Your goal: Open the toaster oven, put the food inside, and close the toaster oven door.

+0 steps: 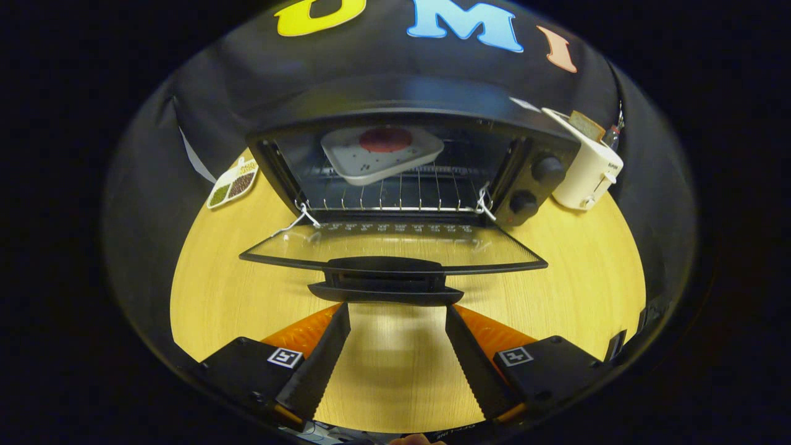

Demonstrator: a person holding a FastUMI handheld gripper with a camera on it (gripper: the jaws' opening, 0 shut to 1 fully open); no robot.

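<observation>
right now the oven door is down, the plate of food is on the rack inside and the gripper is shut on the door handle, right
Not quite. In the gripper view the gripper is open, its fingers spread just short of the door handle and not pressing on it. The rest holds: the toaster oven door is down and the plate with the food is on the rack inside.

The gripper (395, 309) has two long, flat fingers (321, 364) that taper toward their tips, each with a finely toothed inner edge (like a saw blade). Ribbed panels run along their outer sides. Each finger is mounted on a blocky black carriage (247, 371) with rounded corners, and each carriage bears a small square black-and-white marker (285, 357) near the finger's base.
</observation>
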